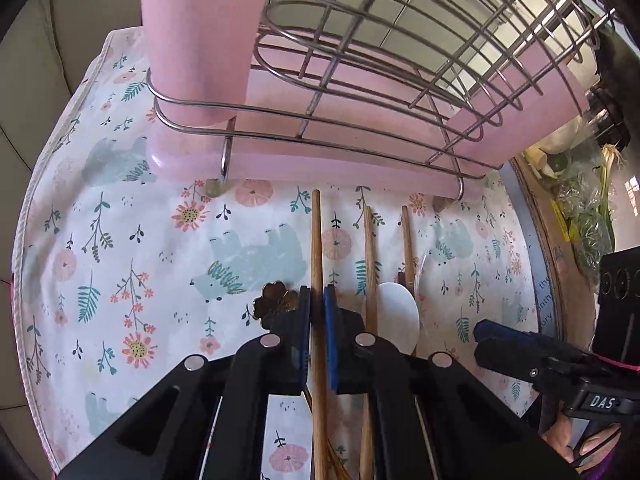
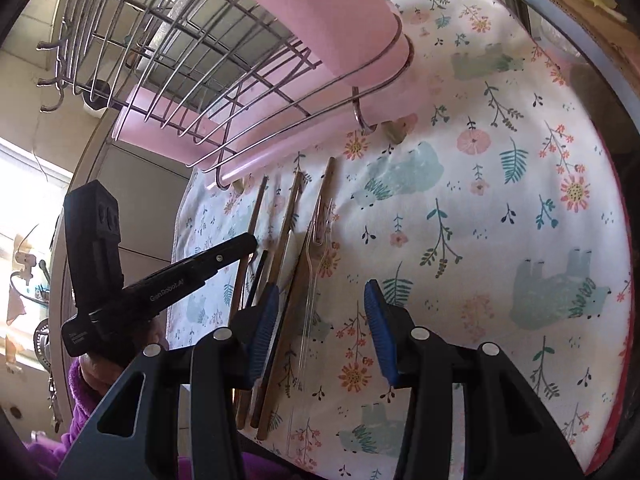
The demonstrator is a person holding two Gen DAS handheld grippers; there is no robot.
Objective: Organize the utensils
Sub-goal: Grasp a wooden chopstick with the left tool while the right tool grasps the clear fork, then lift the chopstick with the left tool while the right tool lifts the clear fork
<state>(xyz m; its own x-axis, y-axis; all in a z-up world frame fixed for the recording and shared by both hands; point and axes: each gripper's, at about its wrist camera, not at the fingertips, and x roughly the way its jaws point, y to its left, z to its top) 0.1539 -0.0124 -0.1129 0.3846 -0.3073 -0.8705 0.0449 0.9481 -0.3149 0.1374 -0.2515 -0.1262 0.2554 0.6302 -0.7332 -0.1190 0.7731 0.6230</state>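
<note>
Several wooden chopsticks lie side by side on a floral cloth (image 1: 132,248). My left gripper (image 1: 317,312) is shut on one wooden chopstick (image 1: 316,240), which runs between the blue pads. Beside it lie more chopsticks (image 1: 370,248), a white spoon (image 1: 398,320) and a gold flower-ended utensil (image 1: 274,300). My right gripper (image 2: 320,336) is open above a clear plastic fork (image 2: 316,248) and the chopsticks (image 2: 288,232). It also shows at the right of the left wrist view (image 1: 520,344). A wire rack (image 1: 400,52) on a pink tray (image 1: 360,160) stands behind.
The cloth (image 2: 500,200) has open room to the right of the utensils. A cardboard edge and bagged greens (image 1: 588,216) lie past the cloth's right side. The left gripper's body (image 2: 160,284) reaches in at the left of the right wrist view.
</note>
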